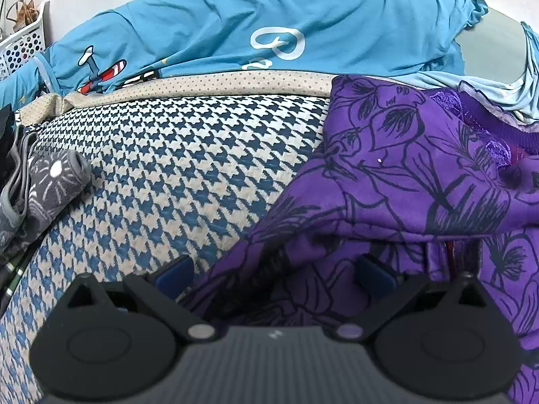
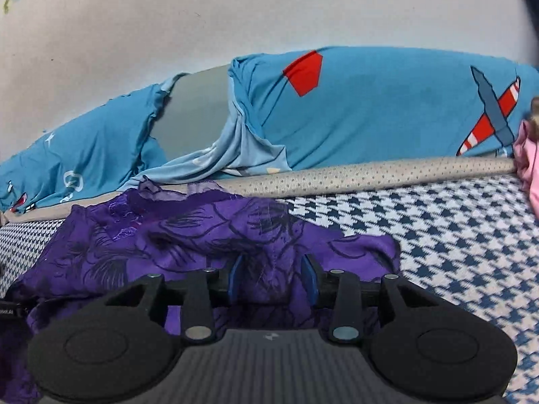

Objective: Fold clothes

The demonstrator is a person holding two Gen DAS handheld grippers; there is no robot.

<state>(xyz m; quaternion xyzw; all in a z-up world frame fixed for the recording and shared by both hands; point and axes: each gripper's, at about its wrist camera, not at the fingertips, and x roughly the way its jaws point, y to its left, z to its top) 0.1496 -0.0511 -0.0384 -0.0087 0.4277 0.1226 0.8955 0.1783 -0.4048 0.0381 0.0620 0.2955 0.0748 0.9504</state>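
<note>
— Two grippers, one purple floral garment, and a whole houndstooth mattress to spread it on; that big blue pillow at the back stays out of the way.

— Where's the garment sitting?

— Bunched in a heap on the mattress, up near the beige dotted border. The left gripper has its jaws wide, released, with a fold lying loose between them. The right gripper stands much narrower, a ridge of cloth bunched between its blue pads (whether they actually press it, I cannot tell).

— So how should they go on?

— I'd say find a true hem or corner on each side, pinch one layer only, then draw apart until the cloth lies flat before any fold.

— Any bins about?

— A white perforated basket at the far left, with something tan and wiry poking out; too small to name.
</note>
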